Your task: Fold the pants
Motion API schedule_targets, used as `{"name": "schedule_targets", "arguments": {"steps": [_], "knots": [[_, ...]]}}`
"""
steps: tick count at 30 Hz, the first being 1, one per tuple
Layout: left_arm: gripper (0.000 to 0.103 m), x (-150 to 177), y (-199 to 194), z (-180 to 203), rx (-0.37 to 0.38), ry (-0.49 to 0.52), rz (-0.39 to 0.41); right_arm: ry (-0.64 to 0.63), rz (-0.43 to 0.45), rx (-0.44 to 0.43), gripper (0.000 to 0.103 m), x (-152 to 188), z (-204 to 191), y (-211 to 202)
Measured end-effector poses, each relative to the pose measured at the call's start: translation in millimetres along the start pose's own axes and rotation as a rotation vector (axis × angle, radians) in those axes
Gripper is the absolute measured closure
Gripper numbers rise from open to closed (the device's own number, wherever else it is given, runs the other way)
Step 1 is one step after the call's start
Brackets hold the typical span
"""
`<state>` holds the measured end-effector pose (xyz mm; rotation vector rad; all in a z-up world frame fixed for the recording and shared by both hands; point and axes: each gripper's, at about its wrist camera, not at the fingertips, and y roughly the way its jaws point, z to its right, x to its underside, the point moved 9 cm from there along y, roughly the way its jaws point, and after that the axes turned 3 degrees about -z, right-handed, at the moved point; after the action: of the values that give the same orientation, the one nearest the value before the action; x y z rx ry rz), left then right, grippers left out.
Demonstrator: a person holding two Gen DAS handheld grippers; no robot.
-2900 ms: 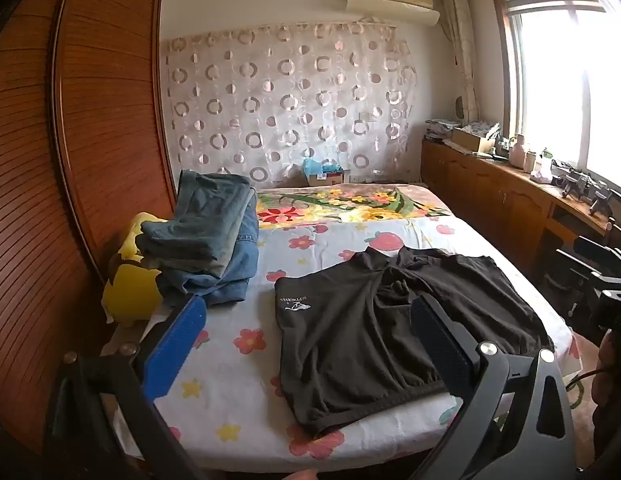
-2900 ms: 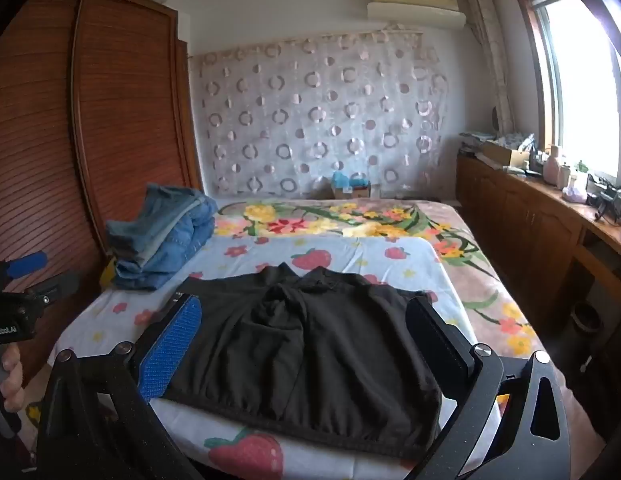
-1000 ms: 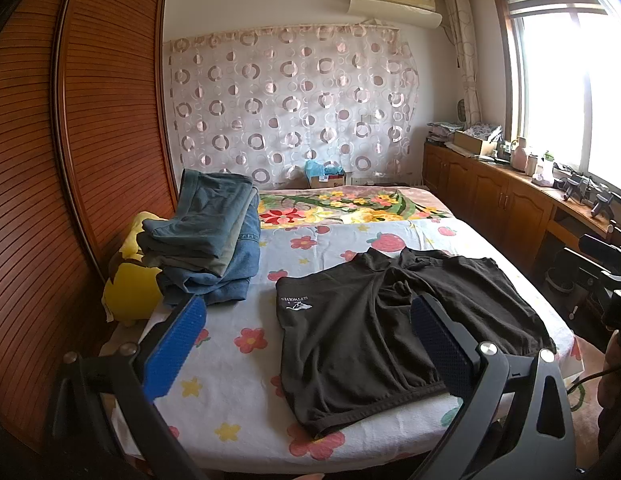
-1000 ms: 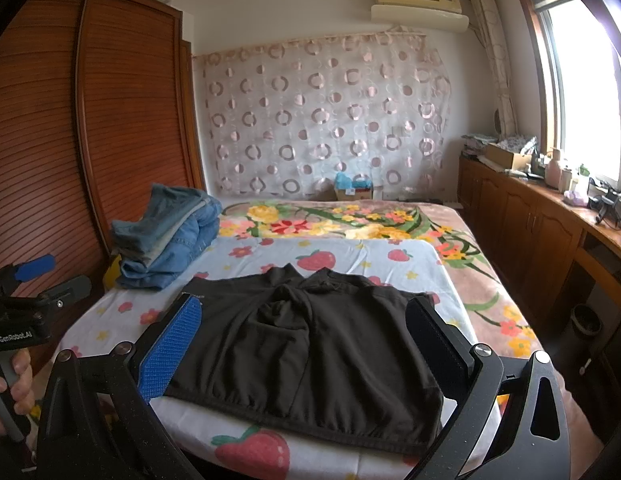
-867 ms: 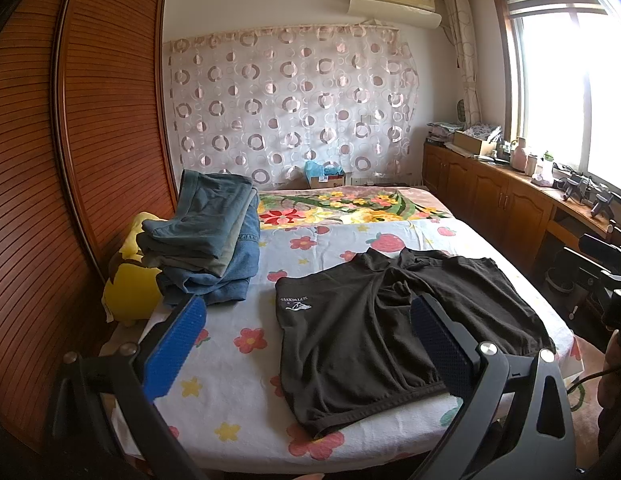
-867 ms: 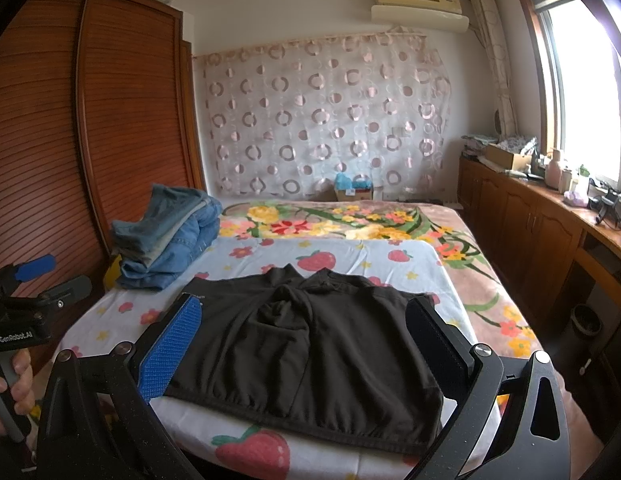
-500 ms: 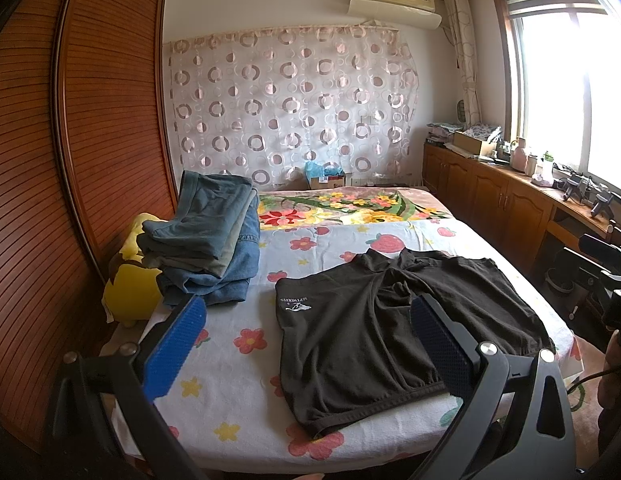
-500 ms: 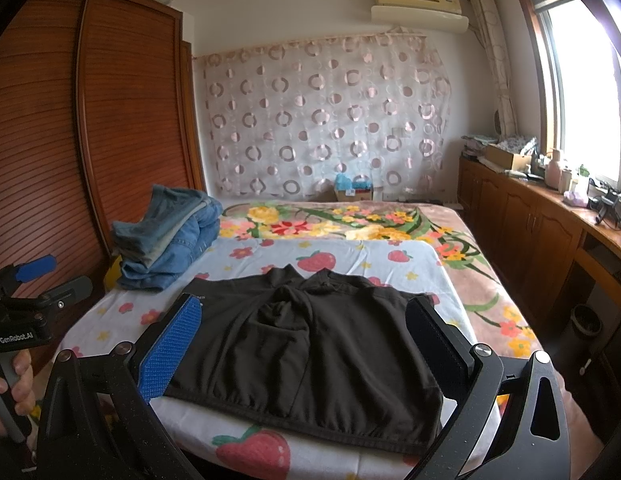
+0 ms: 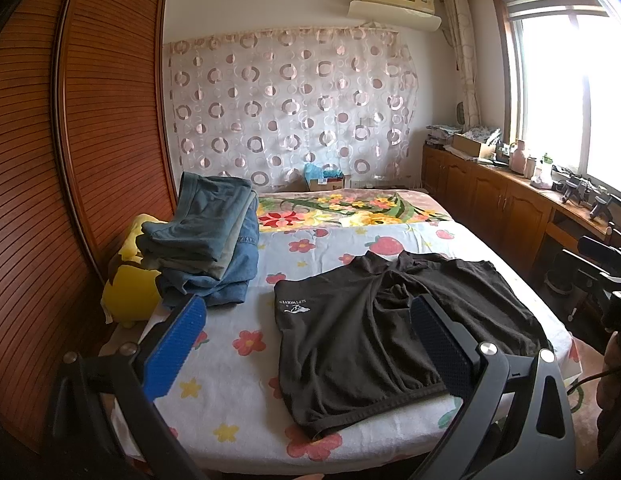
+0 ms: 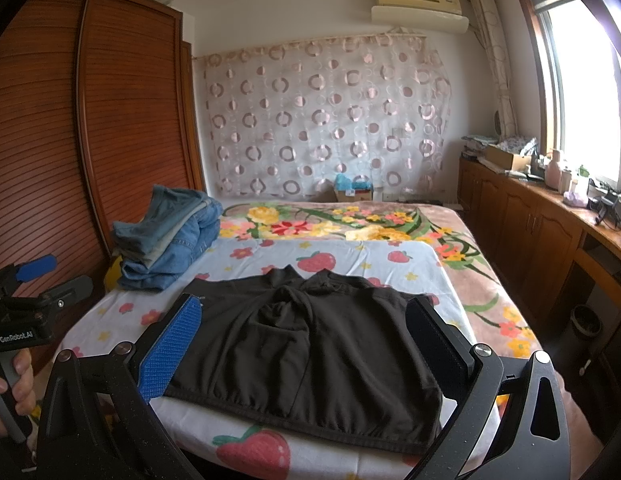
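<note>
At the foot of the bed I've got both claws up in the air, nothing in either. My left gripper [image 9: 306, 340] has its fingers spread wide apart, blue pad [image 9: 172, 346] on one side, dark one on the other, and the right gripper [image 10: 304, 344] is the same, spread wide and empty, hovering over the near edge. Right under them are the black pants [image 10: 306, 344], lying flat w/ the waistband toward me and the legs bunched up a bit toward the far side, small white logo [image 9: 292, 306] on the left part. They're on the flowery sheet [image 9: 238, 344], not touching either claw afaict. Off to the left is a stack of folded jeans [image 9: 208, 240] near the wardrobe [image 9: 102, 120], w/ a yellow plush [image 9: 128, 284] just beside the stack. My left hand [image 10: 14, 384] shows in the right cam, gripping the handle.
</note>
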<state>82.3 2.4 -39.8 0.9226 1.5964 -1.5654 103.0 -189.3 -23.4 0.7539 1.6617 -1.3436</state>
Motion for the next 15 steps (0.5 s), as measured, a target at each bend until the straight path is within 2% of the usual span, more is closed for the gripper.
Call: {"name": "schedule_targets", "arguments": {"steps": [9, 15], "knots": [[0.000, -3.0, 2.1, 3.8, 0.002, 0.004, -0.004, 0.000, -0.002, 0.001, 0.000, 0.6, 2.6, 0.0], [0.000, 3.3, 15.7, 5.6, 0.015, 0.003, -0.043, 0.001, -0.029, 0.005, 0.000, -1.3, 2.9, 8.7]]}}
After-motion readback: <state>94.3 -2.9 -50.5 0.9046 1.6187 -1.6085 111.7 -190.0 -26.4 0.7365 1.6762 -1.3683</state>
